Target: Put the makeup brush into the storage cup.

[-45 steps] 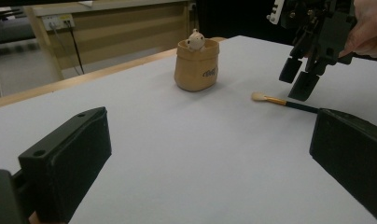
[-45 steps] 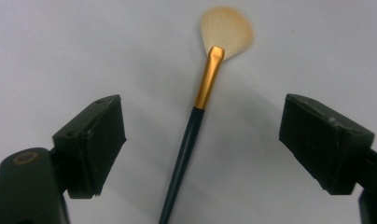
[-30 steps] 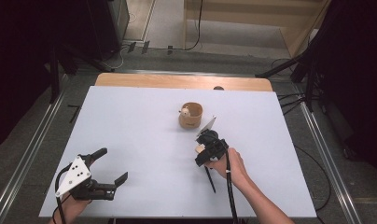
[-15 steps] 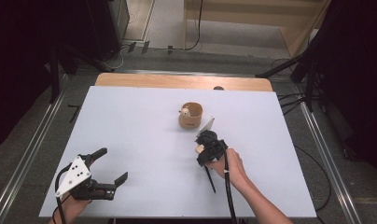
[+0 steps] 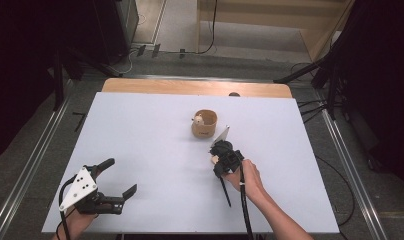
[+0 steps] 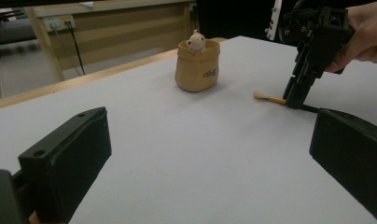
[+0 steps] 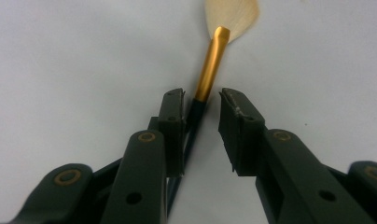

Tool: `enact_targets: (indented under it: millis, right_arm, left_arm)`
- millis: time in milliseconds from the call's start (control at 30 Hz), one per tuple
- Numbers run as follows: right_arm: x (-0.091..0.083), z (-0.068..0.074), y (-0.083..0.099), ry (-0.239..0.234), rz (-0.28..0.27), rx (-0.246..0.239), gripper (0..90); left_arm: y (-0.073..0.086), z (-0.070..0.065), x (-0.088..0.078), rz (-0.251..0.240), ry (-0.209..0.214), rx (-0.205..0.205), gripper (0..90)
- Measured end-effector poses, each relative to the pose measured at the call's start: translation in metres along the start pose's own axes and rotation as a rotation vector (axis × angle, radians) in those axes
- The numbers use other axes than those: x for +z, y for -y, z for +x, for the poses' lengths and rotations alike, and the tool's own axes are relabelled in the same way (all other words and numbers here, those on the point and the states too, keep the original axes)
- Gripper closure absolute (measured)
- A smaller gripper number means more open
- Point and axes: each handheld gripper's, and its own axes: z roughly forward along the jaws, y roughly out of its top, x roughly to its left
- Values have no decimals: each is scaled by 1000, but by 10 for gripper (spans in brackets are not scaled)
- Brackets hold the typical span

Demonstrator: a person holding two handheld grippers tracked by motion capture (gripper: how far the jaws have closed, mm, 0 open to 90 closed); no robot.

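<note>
We see a makeup brush (image 7: 210,70) lying flat on the white table (image 5: 140,140), just in front of a small tan pouch (image 5: 205,125). It has pale cream bristles (image 7: 233,16), a gold metal collar and a thin dark handle (image 5: 224,189) that points back toward the table's near edge.

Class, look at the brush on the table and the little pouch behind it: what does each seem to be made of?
Brush: a shiny gold collar, probably metal; pale soft bristles; a dark glossy handle, plastic or painted wood. Pouch: tan and matt with a soft rolled rim, likely fabric or paper-like material. Both are guesses from looks.
</note>
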Motion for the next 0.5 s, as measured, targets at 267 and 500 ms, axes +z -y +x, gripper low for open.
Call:
enact_targets:
  millis: [267,500]
  right_arm:
    - [1,-1,0,7,0,12,799]
    - [1,-7,1,-15,-6,28,828]
  left_arm:
    - [0,0,0,0,0,1,0]
    - [0,0,0,-2,-2,1,0]
